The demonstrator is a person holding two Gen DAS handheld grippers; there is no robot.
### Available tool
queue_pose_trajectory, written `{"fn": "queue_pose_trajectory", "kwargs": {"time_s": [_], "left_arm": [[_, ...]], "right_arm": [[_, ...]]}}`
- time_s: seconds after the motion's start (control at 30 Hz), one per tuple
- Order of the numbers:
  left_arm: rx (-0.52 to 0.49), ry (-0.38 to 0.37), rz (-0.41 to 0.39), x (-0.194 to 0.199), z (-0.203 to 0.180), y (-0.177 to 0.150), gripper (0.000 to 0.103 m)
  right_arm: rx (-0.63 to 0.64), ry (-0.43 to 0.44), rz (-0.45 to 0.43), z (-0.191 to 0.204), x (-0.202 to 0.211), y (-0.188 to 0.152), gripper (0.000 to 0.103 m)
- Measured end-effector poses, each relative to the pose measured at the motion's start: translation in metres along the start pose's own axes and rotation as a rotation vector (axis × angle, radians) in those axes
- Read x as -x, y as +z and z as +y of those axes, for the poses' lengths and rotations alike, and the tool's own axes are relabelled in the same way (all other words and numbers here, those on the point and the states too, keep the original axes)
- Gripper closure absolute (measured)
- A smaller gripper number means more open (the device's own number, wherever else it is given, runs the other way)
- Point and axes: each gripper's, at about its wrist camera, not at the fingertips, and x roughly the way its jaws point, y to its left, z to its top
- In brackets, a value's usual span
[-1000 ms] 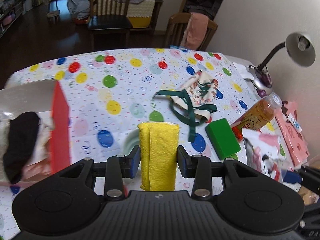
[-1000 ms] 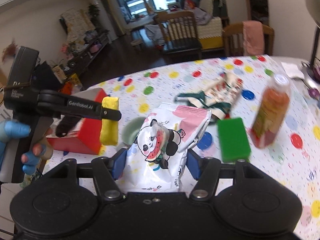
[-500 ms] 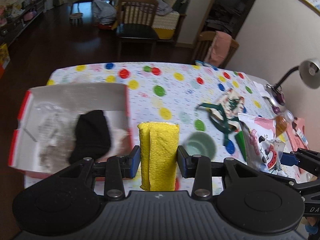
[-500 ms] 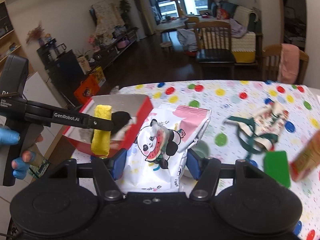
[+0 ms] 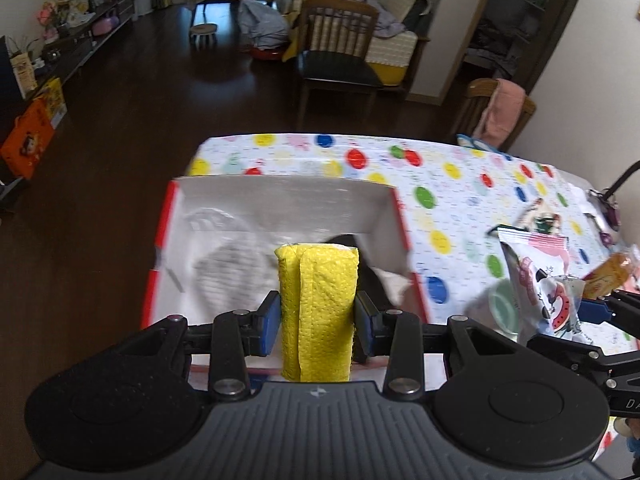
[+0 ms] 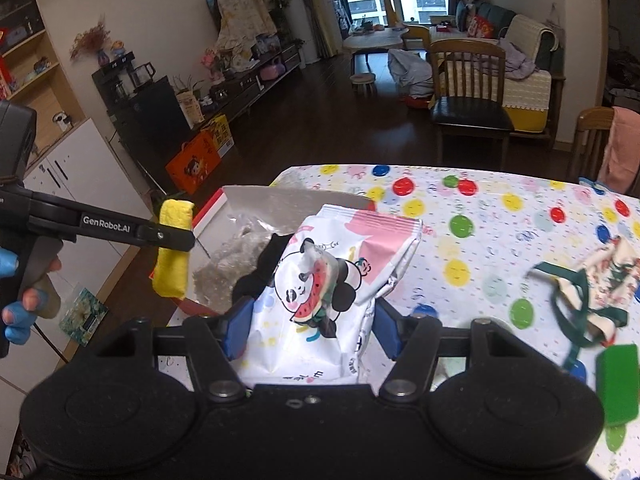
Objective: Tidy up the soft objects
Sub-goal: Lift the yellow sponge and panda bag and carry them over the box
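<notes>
Left gripper (image 5: 316,316) pinches folded yellow cloth (image 5: 318,312) upright, held over red-sided cardboard box (image 5: 280,204) on polka-dot tablecloth (image 5: 452,184); black fabric item (image 6: 260,268) lies inside the box. Right gripper (image 6: 308,324) clamps white panda-print snack bag (image 6: 320,292), just right of box. Green-strapped patterned pouch (image 6: 592,280) farther right.
</notes>
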Motion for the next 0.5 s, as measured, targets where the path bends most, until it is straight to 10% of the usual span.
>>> {"fn": "queue_pose_trajectory", "kwargs": {"time_s": [0.5], "left_arm": [[-0.073, 0.087, 0.091, -0.047, 0.072, 0.018, 0.065]], "right_arm": [[0.055, -0.021, 0.048, 0.058, -0.076, 0.024, 0.041]]}}
